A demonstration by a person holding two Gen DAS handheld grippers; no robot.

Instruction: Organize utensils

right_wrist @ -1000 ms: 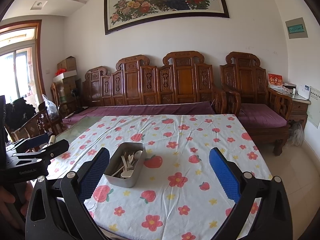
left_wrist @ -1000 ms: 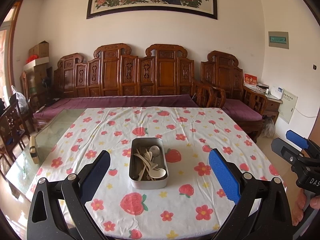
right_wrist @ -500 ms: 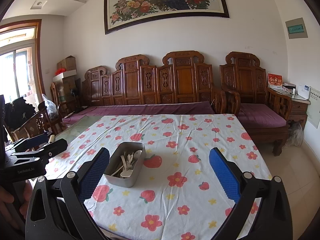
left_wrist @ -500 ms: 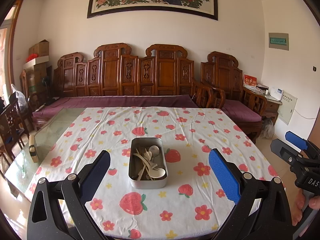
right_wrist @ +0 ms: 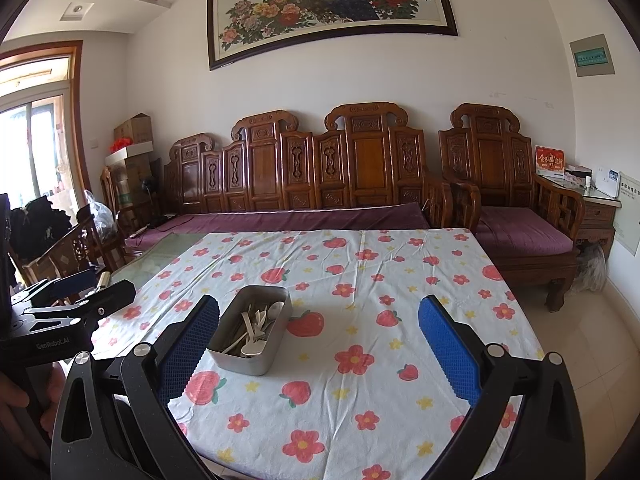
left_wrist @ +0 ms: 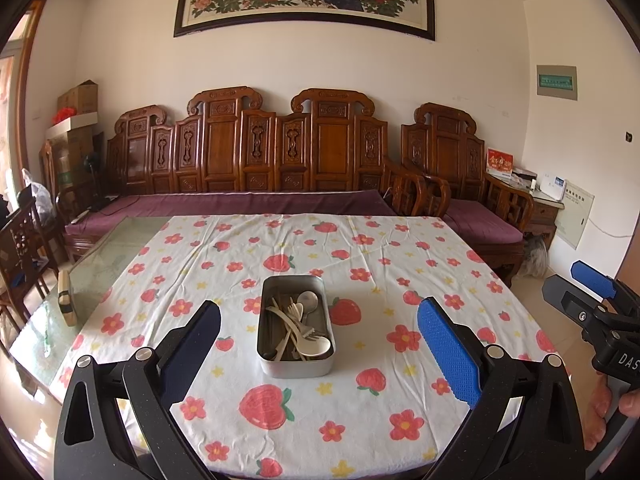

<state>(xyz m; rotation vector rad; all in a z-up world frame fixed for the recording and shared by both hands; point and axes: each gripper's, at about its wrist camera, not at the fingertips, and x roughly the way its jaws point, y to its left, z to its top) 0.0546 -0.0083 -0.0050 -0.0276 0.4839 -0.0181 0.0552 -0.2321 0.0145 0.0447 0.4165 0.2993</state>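
Observation:
A rectangular metal tin (left_wrist: 295, 364) stands near the middle of the table on a strawberry-print cloth. It holds several pale spoons and forks (left_wrist: 298, 326) lying mixed together. The tin also shows in the right wrist view (right_wrist: 244, 356), left of centre. My left gripper (left_wrist: 319, 344) is open and empty, held back from the table's near edge, with the tin between its fingers in view. My right gripper (right_wrist: 319, 346) is open and empty, held to the right of the tin. Each gripper shows at the edge of the other's view.
The table (left_wrist: 360, 248) has a white flowered cloth; bare glass (left_wrist: 108, 256) shows at its left side. A carved wooden sofa (left_wrist: 256, 168) with purple cushions stands behind it. Wooden chairs (left_wrist: 24, 236) stand at the left. A side cabinet (left_wrist: 540, 208) stands at the right.
Both views have shifted only slightly. The tin and utensils have not moved. Both grippers stay open.

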